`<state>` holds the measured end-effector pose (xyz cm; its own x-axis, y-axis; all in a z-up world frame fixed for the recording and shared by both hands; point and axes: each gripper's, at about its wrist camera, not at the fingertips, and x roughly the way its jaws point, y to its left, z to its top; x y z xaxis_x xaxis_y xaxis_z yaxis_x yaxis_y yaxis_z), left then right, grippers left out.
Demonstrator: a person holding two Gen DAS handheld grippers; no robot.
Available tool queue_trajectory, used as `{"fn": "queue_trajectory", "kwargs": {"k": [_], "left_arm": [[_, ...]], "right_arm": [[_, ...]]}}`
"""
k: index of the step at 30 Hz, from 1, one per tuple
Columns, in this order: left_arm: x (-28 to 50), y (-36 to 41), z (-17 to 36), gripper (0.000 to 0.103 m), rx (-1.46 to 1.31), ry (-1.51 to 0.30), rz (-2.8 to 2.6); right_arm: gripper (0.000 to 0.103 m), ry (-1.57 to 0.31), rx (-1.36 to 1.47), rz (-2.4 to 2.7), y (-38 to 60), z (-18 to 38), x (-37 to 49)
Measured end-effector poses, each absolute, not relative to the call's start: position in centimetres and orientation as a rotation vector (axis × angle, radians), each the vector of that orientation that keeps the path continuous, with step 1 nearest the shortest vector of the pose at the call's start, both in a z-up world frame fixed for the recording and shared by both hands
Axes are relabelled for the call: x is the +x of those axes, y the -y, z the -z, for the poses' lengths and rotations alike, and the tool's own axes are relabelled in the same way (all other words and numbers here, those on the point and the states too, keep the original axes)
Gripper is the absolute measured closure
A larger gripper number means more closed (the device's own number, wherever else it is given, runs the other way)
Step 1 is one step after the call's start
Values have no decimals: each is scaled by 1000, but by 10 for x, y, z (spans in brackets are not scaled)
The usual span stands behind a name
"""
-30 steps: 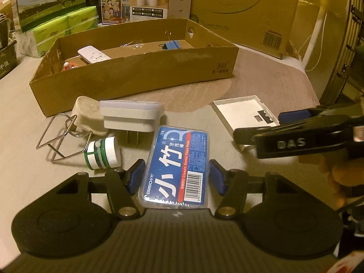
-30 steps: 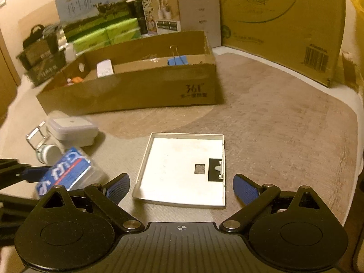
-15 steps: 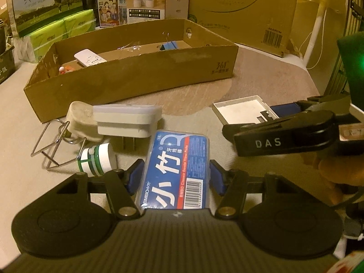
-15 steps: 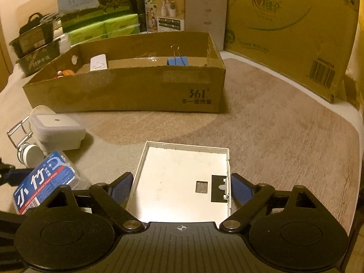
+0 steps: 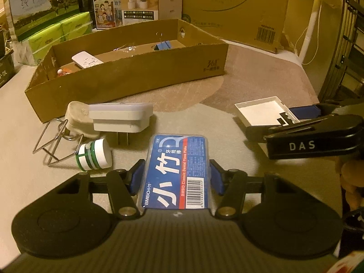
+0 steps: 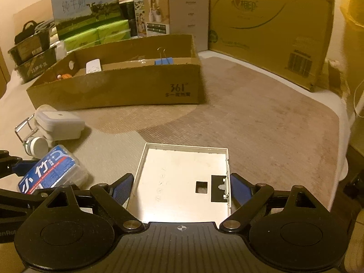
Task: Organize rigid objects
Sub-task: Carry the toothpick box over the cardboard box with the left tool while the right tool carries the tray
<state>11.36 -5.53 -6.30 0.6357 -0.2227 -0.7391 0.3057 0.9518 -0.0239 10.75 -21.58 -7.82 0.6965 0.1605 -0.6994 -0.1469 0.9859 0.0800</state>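
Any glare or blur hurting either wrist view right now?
Left wrist view: glare patch on the floss box, label still readable; fisheye bends the cardboard tray. Right wrist view: bright reflection on the white lid near the gripper; right edge smeared, dim amber light.

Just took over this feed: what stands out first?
The left gripper straddles a blue dental floss box, and the right gripper straddles a white square tray. Behind them sits a long cardboard box holding a blue binder clip.
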Motion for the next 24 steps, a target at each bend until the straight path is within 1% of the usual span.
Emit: {"fn": "queue_trajectory", "kwargs": {"k": [11, 24], "left_arm": [[92, 48, 39, 48, 78, -793, 273], [78, 36, 18, 48, 43, -762, 234]], "right_arm": [[14, -726, 36, -191, 212, 49, 85], [14, -684, 29, -217, 204, 29, 69]]}}
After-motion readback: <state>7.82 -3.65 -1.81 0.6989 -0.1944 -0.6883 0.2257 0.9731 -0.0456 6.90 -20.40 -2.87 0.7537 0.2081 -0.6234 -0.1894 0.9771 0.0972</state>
